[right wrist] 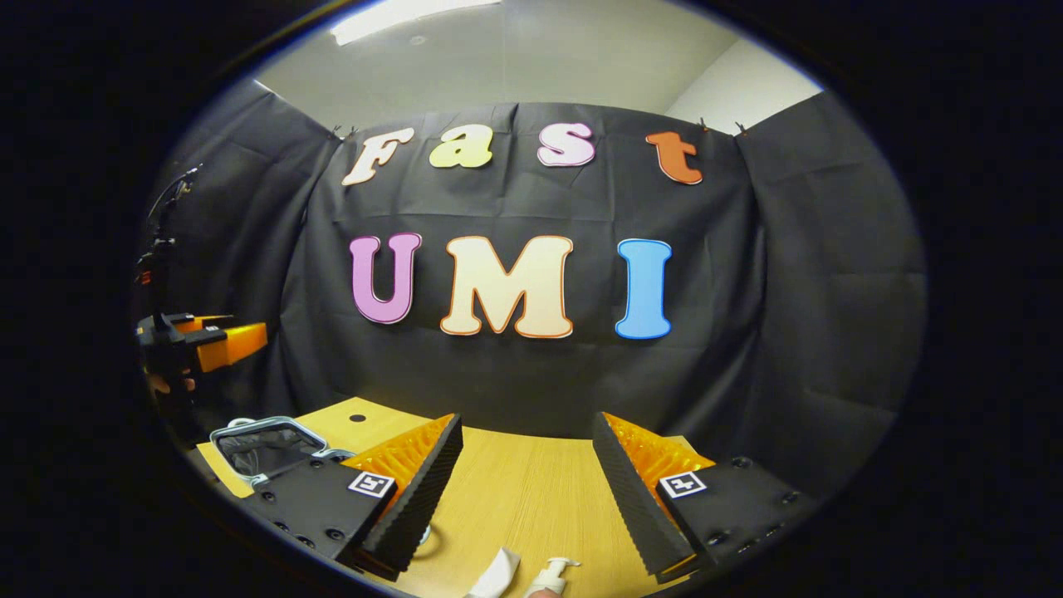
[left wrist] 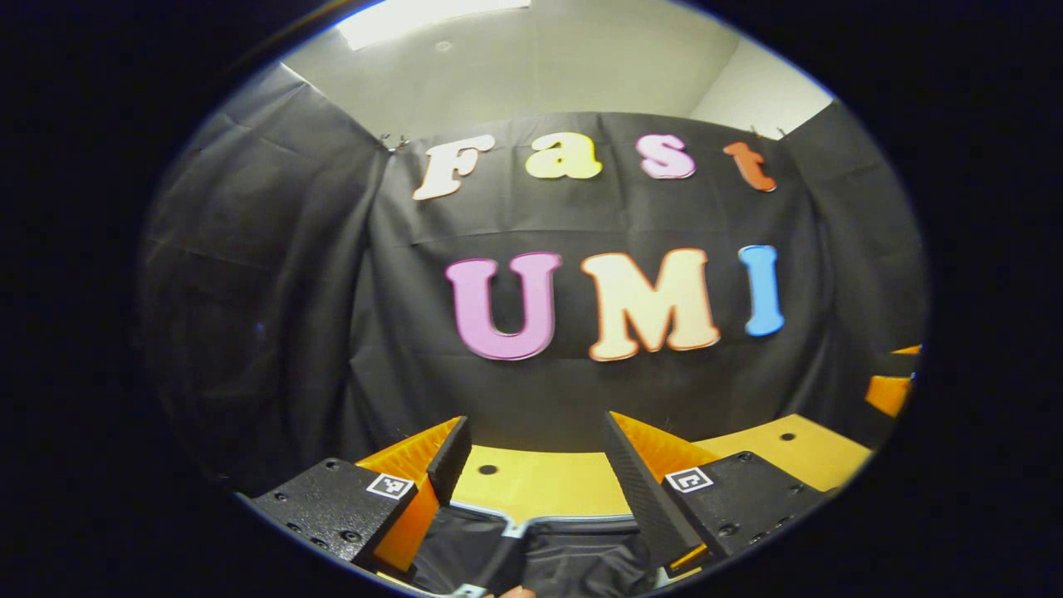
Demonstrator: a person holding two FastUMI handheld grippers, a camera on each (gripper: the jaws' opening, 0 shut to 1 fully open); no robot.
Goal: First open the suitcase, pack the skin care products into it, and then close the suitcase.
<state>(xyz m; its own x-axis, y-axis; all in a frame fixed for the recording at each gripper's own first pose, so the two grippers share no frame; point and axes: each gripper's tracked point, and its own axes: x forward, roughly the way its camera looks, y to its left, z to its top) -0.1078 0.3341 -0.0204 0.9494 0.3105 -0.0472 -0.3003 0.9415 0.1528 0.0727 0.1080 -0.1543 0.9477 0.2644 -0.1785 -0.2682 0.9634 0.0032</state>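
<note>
My left fingers (left wrist: 531, 465) are wide apart, empty, high over the open suitcase (left wrist: 531, 552). My right fingers (right wrist: 527, 473) gape above the pump bottle (right wrist: 555, 573) and tube (right wrist: 498, 573) on the worktop (right wrist: 523, 490), ready to pick.

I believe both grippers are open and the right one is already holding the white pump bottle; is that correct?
Not quite. In the right gripper view the right gripper is open and holds nothing; the white pump bottle lies on the table below it. The left gripper is open too.
</note>
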